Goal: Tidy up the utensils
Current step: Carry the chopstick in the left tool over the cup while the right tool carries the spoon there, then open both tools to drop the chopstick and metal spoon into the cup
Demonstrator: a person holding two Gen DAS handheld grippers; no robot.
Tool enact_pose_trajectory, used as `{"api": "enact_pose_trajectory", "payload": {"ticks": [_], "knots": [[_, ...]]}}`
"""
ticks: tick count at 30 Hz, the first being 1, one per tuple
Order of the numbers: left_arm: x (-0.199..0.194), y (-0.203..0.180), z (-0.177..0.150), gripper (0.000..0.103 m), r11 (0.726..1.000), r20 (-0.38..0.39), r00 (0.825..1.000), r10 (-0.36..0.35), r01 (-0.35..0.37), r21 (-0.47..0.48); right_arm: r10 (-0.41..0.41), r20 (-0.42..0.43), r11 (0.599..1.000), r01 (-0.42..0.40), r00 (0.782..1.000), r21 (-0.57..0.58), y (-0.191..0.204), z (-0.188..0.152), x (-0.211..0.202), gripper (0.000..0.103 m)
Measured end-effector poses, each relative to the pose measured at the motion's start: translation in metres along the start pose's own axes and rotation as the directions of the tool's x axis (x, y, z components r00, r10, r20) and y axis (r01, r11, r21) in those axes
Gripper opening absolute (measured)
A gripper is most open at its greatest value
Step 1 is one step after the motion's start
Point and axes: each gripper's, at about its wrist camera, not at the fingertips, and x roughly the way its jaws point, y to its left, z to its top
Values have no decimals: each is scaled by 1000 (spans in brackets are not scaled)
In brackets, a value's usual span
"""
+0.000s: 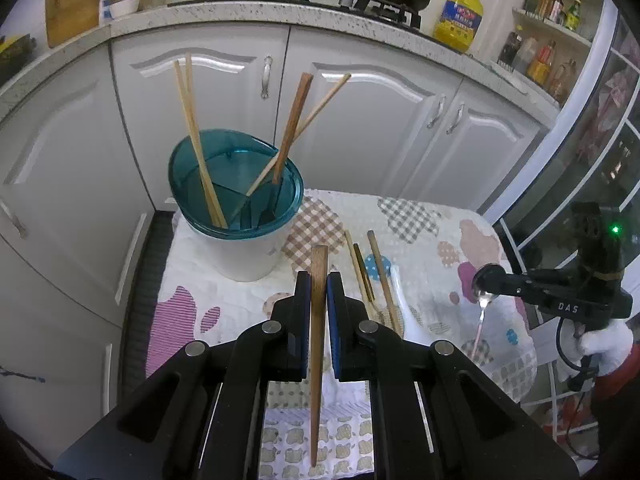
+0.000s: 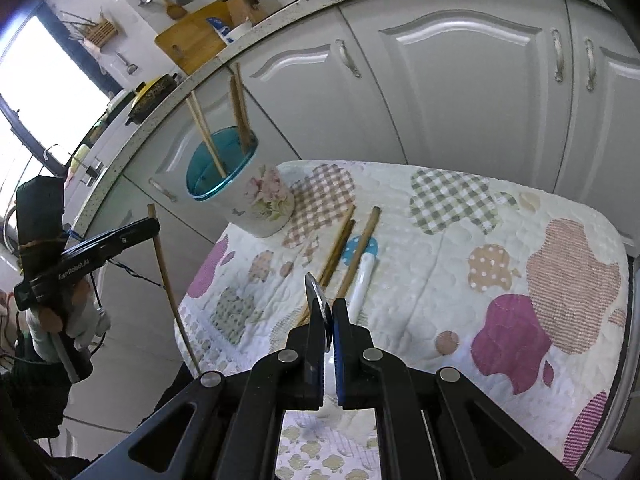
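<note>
Four chopsticks stand in the holder [image 1: 236, 200]; left gripper [image 1: 319, 280] clamps a fifth chopstick [image 1: 318, 320], right gripper [image 2: 327, 312] pinches a spoon [image 1: 486, 280]; three sticks [image 2: 340, 248] remain on the cloth [image 2: 500, 280]

Bright, even daylight; window [image 2: 48, 92] blown out white at nine o'clock in the right wrist view; soft glare on cabinet doors [image 1: 360, 120]; heavy fisheye bending and dark vignette at every edge.
</note>
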Motion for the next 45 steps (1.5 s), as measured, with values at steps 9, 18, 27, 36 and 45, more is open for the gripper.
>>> {"api": "enact_pose_trajectory", "payload": {"ticks": [9, 18, 27, 36, 45], "knots": [[-44, 19, 9, 6, 999, 68, 997, -27, 29, -42, 36, 39, 999, -34, 999, -40, 34, 21, -5, 3], [-107, 43, 51, 6, 996, 194, 980, -33, 49, -75, 57, 145, 995, -44, 988, -93, 82, 85, -12, 3], [-133, 54, 120, 6, 997, 346, 937, 49, -24, -78, 0, 280, 992, 36, 960, -122, 128, 165, 6, 3], [-69, 73, 130, 6, 987, 290, 944, 157, -137, -89, -105, 306, 970, 166, 946, -179, 140, 190, 71, 3], [-28, 76, 114, 6, 982, 239, 954, 181, -161, -101, -182, 294, 928, 263, 938, -263, 143, 174, 110, 3]]}}
